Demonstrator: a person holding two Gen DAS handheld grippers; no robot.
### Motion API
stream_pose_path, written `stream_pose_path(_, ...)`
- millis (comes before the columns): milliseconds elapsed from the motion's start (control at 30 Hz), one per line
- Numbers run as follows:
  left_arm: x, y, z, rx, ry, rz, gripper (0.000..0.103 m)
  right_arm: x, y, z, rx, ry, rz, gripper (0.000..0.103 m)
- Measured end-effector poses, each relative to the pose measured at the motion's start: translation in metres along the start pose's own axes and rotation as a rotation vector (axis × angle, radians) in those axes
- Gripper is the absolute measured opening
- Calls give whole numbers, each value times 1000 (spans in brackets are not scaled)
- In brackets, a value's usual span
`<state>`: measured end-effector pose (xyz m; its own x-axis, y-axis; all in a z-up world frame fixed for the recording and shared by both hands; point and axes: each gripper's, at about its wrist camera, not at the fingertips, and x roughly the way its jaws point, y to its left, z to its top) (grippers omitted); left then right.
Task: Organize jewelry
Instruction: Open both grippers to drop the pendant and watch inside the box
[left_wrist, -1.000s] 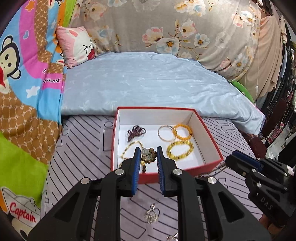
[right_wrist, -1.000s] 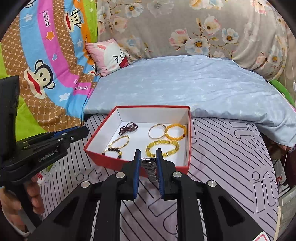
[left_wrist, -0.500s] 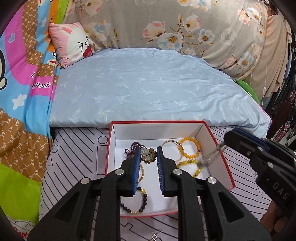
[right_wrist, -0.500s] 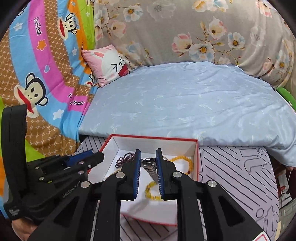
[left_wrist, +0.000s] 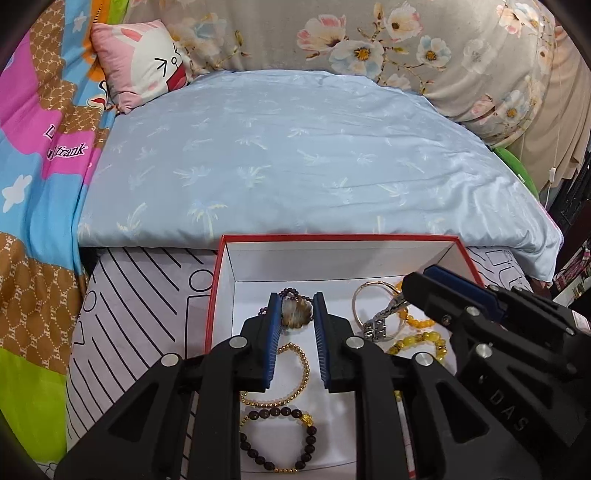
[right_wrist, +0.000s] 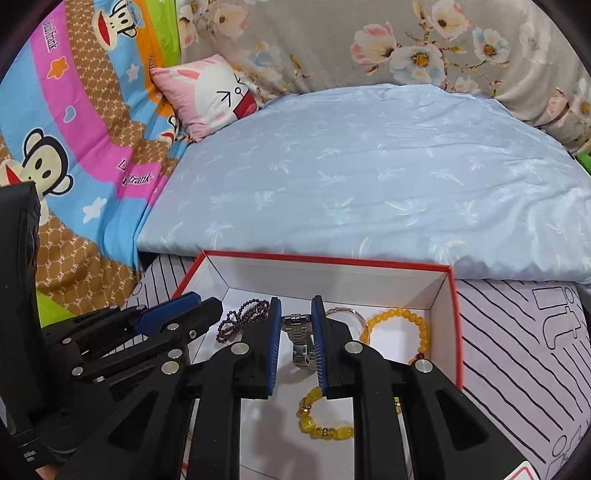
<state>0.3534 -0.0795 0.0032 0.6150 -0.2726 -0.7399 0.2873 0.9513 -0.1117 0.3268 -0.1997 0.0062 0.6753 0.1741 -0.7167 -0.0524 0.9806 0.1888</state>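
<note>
A red box (left_wrist: 332, 237) with a white inside lies on the striped sheet and holds several bracelets. My left gripper (left_wrist: 295, 301) hangs over the box's left half. A brown round pendant (left_wrist: 295, 314) sits between its blue pads, which still touch it as the jaws are opening. My right gripper (right_wrist: 295, 304) is shut on a silver watch band (right_wrist: 297, 332), low over the box's middle. The left wrist view shows the right gripper (left_wrist: 417, 284) with the watch (left_wrist: 380, 321) dangling onto a thin gold bangle (left_wrist: 369, 295). The left gripper (right_wrist: 210, 304) enters the right wrist view from the left.
Inside the box lie a purple bead string (right_wrist: 240, 317), yellow bead bracelets (right_wrist: 406, 317), a gold bead bracelet (left_wrist: 295, 365) and a dark bead bracelet (left_wrist: 280, 439). A light blue quilt (left_wrist: 295, 147) rises just behind the box. A pink pillow (left_wrist: 140, 62) lies far left.
Both grippers have moved forward and down, from in front of the box's near rim to over its inside, carrying the pendant and the watch with them.
</note>
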Motion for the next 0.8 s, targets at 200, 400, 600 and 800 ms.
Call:
stream_pose_path(200, -2, 7, -3, -18, -19, 42, 55, -9, -5, -9, 11, -19, -25, 20)
stream_pose_path(400, -12, 3, -10, -4, -30, 48, 55, -24, -2, -25, -3, -26, -40, 22)
stream_pose_path(600, -22, -4, -18, 11, -29, 51, 55, -39, 1, -37, -12, -37, -56, 27)
stream_pose_path(800, -33, -6, -23, 7, -34, 50, 55, -56, 2, -43, -12, -53, -62, 30)
